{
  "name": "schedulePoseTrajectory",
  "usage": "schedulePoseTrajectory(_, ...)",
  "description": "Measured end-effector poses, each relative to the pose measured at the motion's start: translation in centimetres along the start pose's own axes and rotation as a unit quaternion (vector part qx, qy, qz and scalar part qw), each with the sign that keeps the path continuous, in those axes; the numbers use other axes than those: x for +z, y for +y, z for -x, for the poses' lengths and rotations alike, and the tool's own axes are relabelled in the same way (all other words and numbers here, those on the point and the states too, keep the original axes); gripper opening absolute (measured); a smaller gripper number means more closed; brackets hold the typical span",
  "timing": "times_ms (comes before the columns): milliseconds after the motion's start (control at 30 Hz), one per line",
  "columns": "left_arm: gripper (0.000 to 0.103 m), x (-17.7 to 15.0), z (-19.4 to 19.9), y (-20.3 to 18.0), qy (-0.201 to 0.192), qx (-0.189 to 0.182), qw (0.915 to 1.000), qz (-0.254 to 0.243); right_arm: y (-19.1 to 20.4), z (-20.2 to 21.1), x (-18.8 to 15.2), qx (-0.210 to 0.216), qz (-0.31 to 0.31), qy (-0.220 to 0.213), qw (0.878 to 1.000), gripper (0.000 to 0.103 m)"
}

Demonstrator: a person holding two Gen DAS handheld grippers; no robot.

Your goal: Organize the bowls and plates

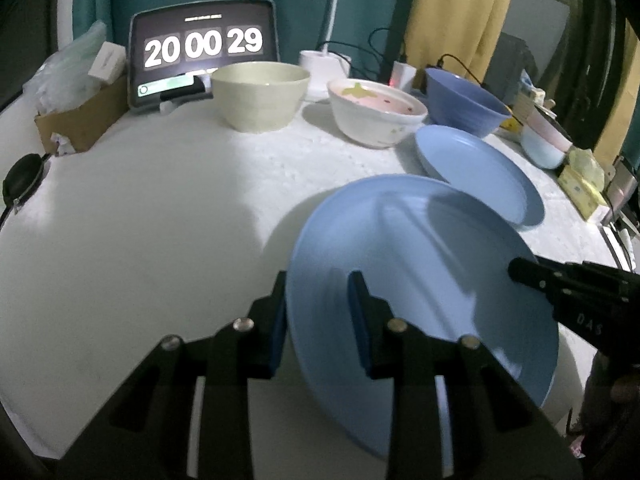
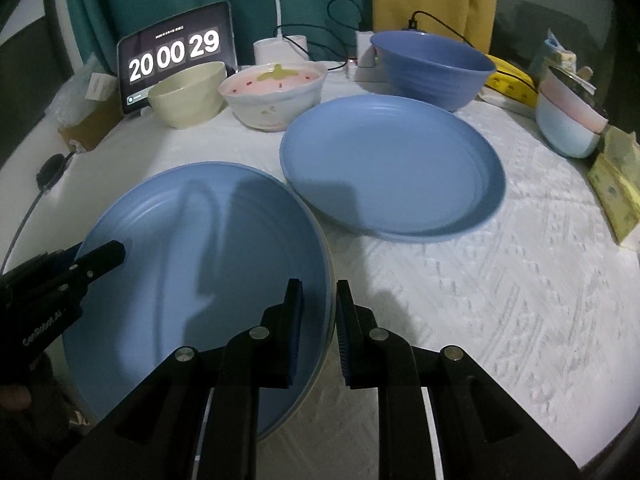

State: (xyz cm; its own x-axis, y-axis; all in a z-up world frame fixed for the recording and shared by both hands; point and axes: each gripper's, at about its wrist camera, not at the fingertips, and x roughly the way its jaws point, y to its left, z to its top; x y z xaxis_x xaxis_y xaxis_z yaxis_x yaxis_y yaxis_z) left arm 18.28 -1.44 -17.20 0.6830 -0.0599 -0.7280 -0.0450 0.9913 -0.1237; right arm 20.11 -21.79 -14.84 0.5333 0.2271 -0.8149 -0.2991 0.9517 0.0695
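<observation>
A white textured tablecloth [image 2: 460, 280] was seen under teal and yellow curtains, with a tablet clock [image 1: 202, 50] propped at the back. The near blue plate [image 2: 192, 280] was held tilted, its opposite rims straddled by the left gripper [image 1: 320, 320] and the right gripper [image 2: 318, 332], both narrowly parted. A second blue plate [image 2: 392, 168] lay flat just beyond it.

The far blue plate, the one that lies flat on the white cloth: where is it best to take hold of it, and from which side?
Probably at the raised rim of the far blue plate, on its near edge, coming low from the front. It lies flat, so only the rim gives fingers something to straddle. The blue bowl and strawberry bowl crowd its far side.
</observation>
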Motion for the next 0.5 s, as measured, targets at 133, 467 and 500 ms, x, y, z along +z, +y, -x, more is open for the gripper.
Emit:
schedulePoseTrajectory(133,0.029,0.4,-0.4,0.3,0.0,0.004,1.0,-0.002,0.2,-0.6,0.6,0.002,0.001,0.001,1.0,0.018)
schedulePoseTrajectory(467,0.031,1.1,-0.4,0.9,0.011,0.013,0.9996,0.024,-0.7,-1.0,0.9,0.017,-0.014,0.008,1.0,0.023)
schedulePoseTrajectory(500,0.031,1.3,-0.2,1.0,0.006,0.018,0.9994,0.027,-0.8,-0.9,0.9,0.016,-0.016,0.007,1.0,0.024)
